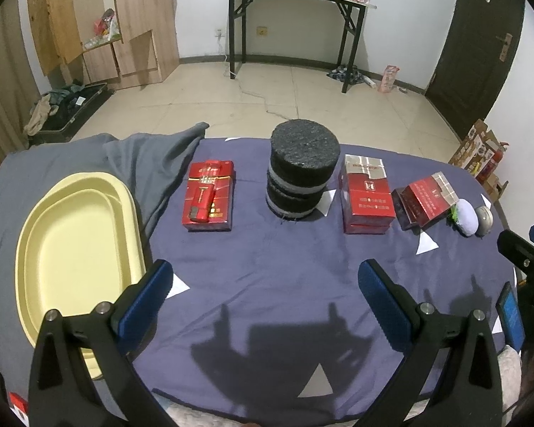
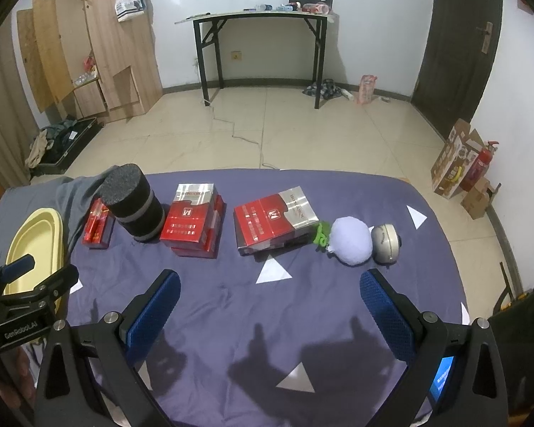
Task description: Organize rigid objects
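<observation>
On the purple cloth [image 1: 267, 277] lie a red box with a red lighter on top [image 1: 209, 195], a black foam cylinder [image 1: 300, 169], a stack of red cartons [image 1: 366, 199], a tilted red carton [image 1: 427, 199], a lilac plush ball [image 1: 466, 217] and a small grey round object [image 1: 483, 217]. The same row shows in the right wrist view: cylinder [image 2: 133, 201], stack [image 2: 192, 219], tilted carton [image 2: 274, 220], plush ball [image 2: 350, 240], grey object [image 2: 386, 243]. My left gripper [image 1: 265, 281] is open above bare cloth. My right gripper [image 2: 270, 291] is open too, short of the tilted carton.
A pale yellow oval tray [image 1: 71, 259] rests on a grey cloth [image 1: 89, 156] at the left. Beyond the table edge is a tiled floor with a black folding table [image 1: 292, 25], wooden cabinets and a dark door [image 1: 480, 42].
</observation>
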Demonstrator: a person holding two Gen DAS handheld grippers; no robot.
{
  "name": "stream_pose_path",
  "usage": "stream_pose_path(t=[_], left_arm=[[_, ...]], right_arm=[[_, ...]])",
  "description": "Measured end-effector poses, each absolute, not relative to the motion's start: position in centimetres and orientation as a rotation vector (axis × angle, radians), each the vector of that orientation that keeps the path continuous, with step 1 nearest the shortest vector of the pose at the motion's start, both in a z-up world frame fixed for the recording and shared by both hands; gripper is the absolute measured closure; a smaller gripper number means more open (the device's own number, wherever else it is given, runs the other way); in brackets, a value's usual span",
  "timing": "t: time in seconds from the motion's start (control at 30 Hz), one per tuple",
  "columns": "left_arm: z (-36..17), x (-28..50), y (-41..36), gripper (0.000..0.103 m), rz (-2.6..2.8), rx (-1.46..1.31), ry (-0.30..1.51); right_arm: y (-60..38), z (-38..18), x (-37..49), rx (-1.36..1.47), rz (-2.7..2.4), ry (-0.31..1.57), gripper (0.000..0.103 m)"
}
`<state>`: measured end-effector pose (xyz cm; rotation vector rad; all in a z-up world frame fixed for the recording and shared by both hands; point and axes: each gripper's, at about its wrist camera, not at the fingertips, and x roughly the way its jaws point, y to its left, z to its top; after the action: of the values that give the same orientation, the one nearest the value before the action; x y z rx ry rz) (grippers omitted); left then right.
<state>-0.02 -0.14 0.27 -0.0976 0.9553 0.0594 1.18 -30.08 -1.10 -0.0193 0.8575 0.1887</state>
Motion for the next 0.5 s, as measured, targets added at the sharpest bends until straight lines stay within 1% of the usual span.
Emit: stream_pose_path(t=[0.5], left_arm=[[0.22,0.13,0.19,0.0,0.048,-0.103,0.956]], right_arm=[[-29.78,-1.59,1.24,-0.027,0.204,0.868,0.0]])
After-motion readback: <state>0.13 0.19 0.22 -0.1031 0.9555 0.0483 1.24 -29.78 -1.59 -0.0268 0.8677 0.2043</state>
